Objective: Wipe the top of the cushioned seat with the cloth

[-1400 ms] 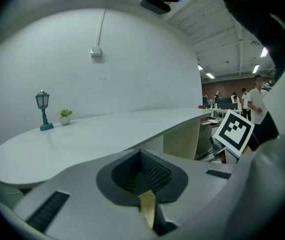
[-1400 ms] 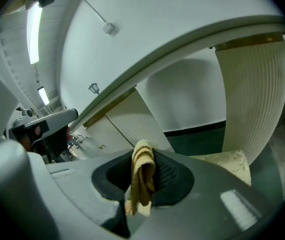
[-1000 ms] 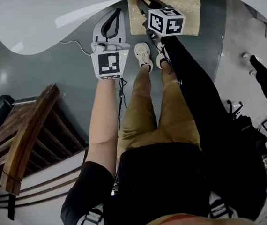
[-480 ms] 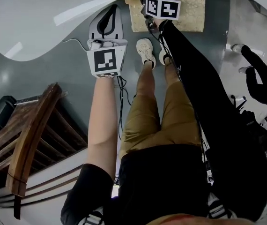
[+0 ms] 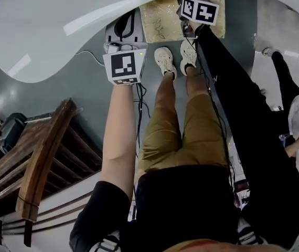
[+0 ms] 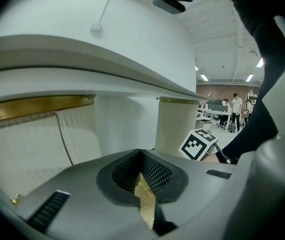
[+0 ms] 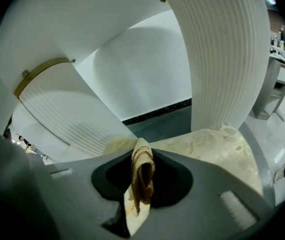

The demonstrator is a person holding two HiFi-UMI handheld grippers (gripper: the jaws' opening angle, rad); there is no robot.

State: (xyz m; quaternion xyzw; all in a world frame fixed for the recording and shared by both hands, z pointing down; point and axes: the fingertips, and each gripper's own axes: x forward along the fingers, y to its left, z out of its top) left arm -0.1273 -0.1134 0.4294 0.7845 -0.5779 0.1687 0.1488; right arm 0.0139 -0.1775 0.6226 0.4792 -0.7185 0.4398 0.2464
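The cushioned seat is a beige leaf-patterned pad on the floor by the person's shoes; the right gripper view shows it too. My right gripper hovers over the seat's far right part, its jaws mostly hidden under its marker cube. It is shut on a tan cloth that hangs folded between the jaws. My left gripper is left of the seat, under the table edge, shut with nothing held. Only a sliver of beige shows below its tips.
A white round table overhangs the top left, with a ribbed white pedestal beside the seat. A wooden chair stands at the lower left. A cable runs along the floor. Another person stands at the right.
My right gripper has shifted a little farther and to the right over the seat with the cloth. The left gripper has stayed beside the seat. The person at the right has moved.
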